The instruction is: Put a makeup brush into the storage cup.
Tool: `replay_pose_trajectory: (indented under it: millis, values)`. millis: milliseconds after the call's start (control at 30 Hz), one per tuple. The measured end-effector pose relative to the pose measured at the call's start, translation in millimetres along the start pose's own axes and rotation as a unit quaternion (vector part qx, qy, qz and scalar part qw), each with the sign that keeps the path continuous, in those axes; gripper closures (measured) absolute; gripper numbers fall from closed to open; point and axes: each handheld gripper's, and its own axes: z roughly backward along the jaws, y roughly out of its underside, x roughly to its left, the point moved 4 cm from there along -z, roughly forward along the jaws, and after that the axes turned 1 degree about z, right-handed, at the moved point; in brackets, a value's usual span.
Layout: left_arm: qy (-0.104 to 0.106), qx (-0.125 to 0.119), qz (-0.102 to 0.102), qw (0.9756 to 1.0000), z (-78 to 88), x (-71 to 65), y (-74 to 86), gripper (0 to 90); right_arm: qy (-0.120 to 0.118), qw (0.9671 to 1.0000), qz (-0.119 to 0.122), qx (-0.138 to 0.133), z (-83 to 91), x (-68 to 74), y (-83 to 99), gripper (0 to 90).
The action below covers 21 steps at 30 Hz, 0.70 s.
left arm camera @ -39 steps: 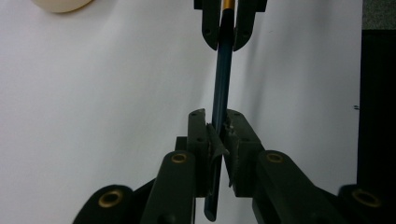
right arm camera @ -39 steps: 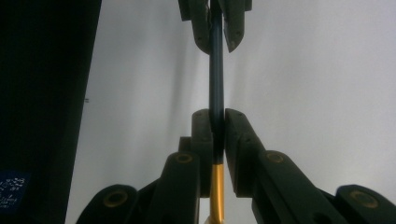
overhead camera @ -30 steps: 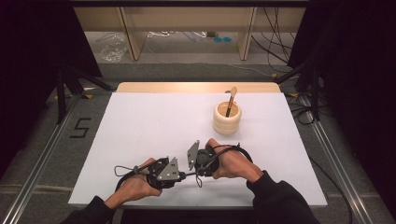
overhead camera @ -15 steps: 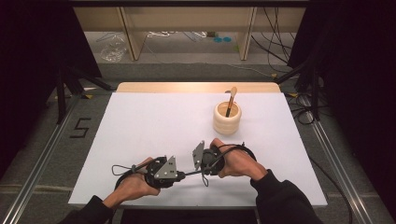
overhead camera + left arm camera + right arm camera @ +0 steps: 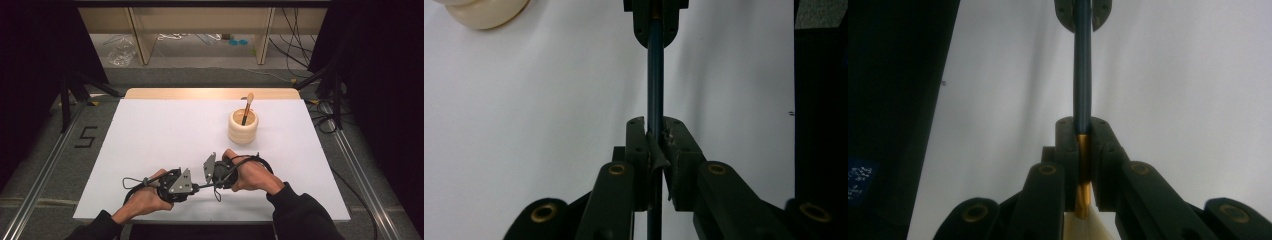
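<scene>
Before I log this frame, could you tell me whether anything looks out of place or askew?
Nothing stands out. The left gripper and right gripper each clamp an end of one brush above the white mat; the cream holder stands upright.

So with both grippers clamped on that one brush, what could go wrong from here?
1. The left gripper and right gripper pinch opposite ends of the thin brush; any twist or pull apart could bend it or make it slip.
2. The right jaws grip the gold ferrule beside the bristles, which could get splayed.
3. The holder already contains a brush; inserting another might knock it.
</scene>
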Motion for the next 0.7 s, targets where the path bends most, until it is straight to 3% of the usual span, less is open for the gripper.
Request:
replay_pose_trajectory:
  millis: [33, 133, 167, 300, 367, 400, 567, 700]
  values:
    - [-0.001, 0.001, -0.001, 1.0, -0.4, -0.3, -0.1, 82.1, 0.003, 0.9998, 0.012, -0.012, -1.8, -1.7, -2.0, 84.9]
    - [-0.004, 0.005, -0.002, 1.0, -0.8, -0.7, 0.0, 82.0, -0.001, 1.0, -0.007, 0.0, -0.9, 1.1, -3.3, 84.9]
    - [-0.006, 0.006, -0.004, 1.0, -1.0, -0.8, 0.0, 81.9, 0.005, 0.9999, 0.01, -0.012, -2.4, -1.9, -4.8, 84.9]
    - [-0.007, 0.007, -0.005, 0.9999, -1.5, -1.0, -0.6, 81.7, 0.003, 0.9999, 0.008, -0.012, -2.3, -1.8, -5.5, 84.9]
    - [-0.007, 0.006, -0.005, 0.9999, -1.5, -1.5, -1.1, 81.6, 0.003, 1.0, -0.001, -0.009, -2.7, -1.0, -5.8, 84.9]
    - [-0.008, 0.005, -0.005, 0.9999, -1.6, -1.3, -1.4, 81.5, -0.001, 0.9999, -0.017, 0.001, -1.5, 1.4, -5.2, 84.9]
    - [-0.011, 0.005, -0.006, 0.9999, -1.9, -2.0, -1.8, 81.4, -0.004, 0.9999, -0.011, 0.005, -1.7, 0.1, -4.6, 84.9]
    - [-0.011, 0.009, -0.008, 0.9999, -2.4, -2.5, -2.1, 81.3, 0.0, 1.0, 0.001, -0.007, -4.0, -1.9, -6.1, 84.9]
